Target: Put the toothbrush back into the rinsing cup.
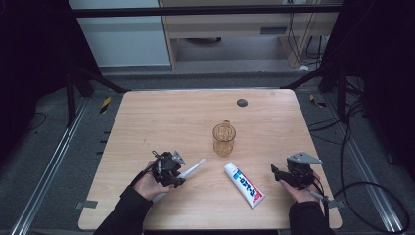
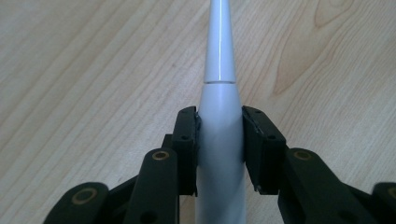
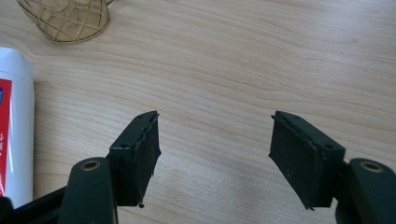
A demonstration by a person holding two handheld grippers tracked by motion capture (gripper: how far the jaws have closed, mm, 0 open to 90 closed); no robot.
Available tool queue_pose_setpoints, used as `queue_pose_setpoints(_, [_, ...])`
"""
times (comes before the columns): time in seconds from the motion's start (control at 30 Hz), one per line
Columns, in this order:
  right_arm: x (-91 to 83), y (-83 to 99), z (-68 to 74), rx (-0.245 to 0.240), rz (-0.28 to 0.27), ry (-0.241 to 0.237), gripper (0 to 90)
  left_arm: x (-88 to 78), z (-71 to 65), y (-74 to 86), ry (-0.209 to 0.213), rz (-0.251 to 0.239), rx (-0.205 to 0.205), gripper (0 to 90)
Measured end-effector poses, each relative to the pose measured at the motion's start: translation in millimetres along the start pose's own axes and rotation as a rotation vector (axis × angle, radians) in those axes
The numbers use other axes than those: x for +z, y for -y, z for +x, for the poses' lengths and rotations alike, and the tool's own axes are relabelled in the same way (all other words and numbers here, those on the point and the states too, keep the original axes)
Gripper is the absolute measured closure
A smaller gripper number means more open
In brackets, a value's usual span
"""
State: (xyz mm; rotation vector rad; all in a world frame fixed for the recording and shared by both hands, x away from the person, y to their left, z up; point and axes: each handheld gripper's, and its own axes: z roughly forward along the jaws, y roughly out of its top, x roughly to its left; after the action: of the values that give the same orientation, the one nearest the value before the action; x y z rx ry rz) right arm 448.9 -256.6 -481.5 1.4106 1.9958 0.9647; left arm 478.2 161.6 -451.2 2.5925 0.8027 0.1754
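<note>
A white electric toothbrush (image 1: 194, 168) lies low over the wooden table (image 1: 161, 112), head pointing toward the amber glass mug (image 1: 224, 138). My left gripper (image 1: 178, 175) is shut on its handle. In the left gripper view both black pads press the sides of the toothbrush (image 2: 219, 93), held in my left gripper (image 2: 219, 140). My right gripper (image 1: 275, 172) rests at the table's right front, open with nothing between its fingers; in the right gripper view my right gripper (image 3: 215, 140) has bare wood between its jaws. A white toothpaste tube (image 1: 244, 184) lies flat between the two hands.
The toothpaste tube (image 3: 16, 116) and the mug (image 3: 65, 18) sit at the left of the right gripper view. A small dark round disc (image 1: 242, 103) is set in the table near its far edge. Cables trail on the floor at the right.
</note>
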Motion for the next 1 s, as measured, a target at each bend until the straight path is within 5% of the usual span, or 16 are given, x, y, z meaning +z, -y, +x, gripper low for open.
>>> queue_pose_setpoints(0.6, [0.0, 0.1, 0.0, 0.001, 0.001, -0.001, 32.9, -26.4, 5.6, 3.4, -0.038, -0.125, -0.046, 67.0])
queue_pose_setpoints(0.77, [0.2, 0.2, 0.1, 0.001, 0.002, -0.002, 32.9, -48.3, 7.5, 5.3, -0.073, -0.232, -0.074, 67.1])
queue_pose_setpoints(1.0, [0.2, 0.3, 0.2, -0.001, 0.001, 0.0, 32.8, -69.4, 13.0, 9.9, -0.117, -0.314, -0.105, 67.0])
